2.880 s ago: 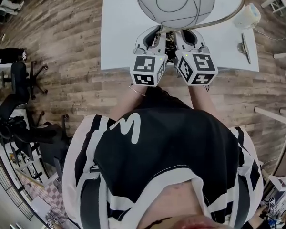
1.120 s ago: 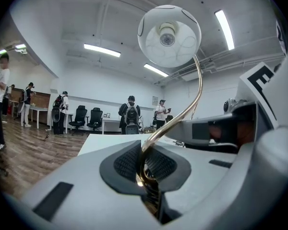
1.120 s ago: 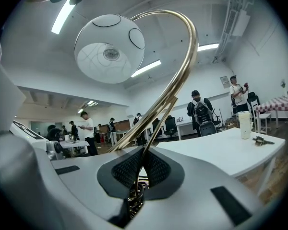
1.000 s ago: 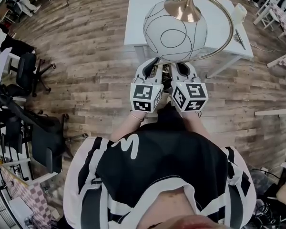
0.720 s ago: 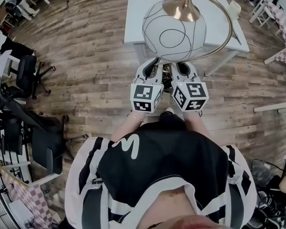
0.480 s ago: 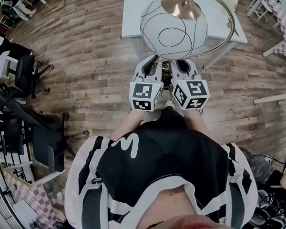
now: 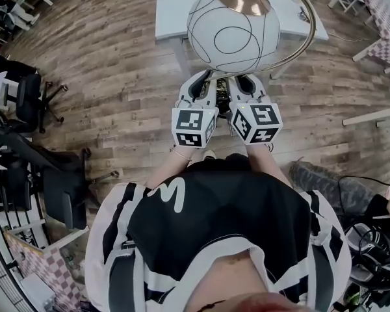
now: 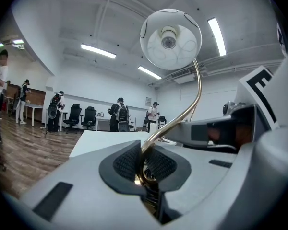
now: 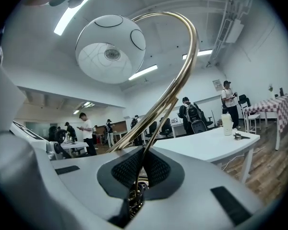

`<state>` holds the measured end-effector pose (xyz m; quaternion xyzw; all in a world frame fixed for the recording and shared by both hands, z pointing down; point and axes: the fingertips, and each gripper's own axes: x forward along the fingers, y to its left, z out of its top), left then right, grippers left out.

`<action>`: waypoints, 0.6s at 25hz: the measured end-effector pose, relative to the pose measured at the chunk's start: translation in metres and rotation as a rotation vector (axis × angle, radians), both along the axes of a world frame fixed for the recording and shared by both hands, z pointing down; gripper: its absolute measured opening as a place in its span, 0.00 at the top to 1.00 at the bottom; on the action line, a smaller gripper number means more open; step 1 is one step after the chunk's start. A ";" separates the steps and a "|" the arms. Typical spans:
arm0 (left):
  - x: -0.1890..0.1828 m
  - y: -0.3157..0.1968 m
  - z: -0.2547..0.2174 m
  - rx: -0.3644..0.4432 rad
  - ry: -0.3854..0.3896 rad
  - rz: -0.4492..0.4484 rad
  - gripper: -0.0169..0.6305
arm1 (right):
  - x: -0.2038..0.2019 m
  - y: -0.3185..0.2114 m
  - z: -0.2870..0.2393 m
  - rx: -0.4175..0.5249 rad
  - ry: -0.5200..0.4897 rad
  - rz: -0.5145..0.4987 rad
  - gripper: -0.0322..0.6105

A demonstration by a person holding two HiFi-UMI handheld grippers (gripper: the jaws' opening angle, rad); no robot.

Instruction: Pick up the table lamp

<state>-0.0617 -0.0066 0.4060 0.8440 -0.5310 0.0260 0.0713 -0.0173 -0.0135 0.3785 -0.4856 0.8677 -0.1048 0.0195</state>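
Our left gripper (image 8: 143, 164) and right gripper (image 9: 143, 169) pinch tight on the table lamp (image 7: 233, 34) — pickup looks done; next we hold it upright.

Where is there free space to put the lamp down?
The white table is bare left of the lamp; its far right end holds a white container and a small tool. The wood floor between the table and the black chairs is open too. The floor at the bottom right is crowded with dark clutter.
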 end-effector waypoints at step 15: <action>0.085 0.088 0.001 -0.033 0.031 -0.012 0.94 | 0.084 0.088 0.000 -0.023 0.035 -0.007 0.92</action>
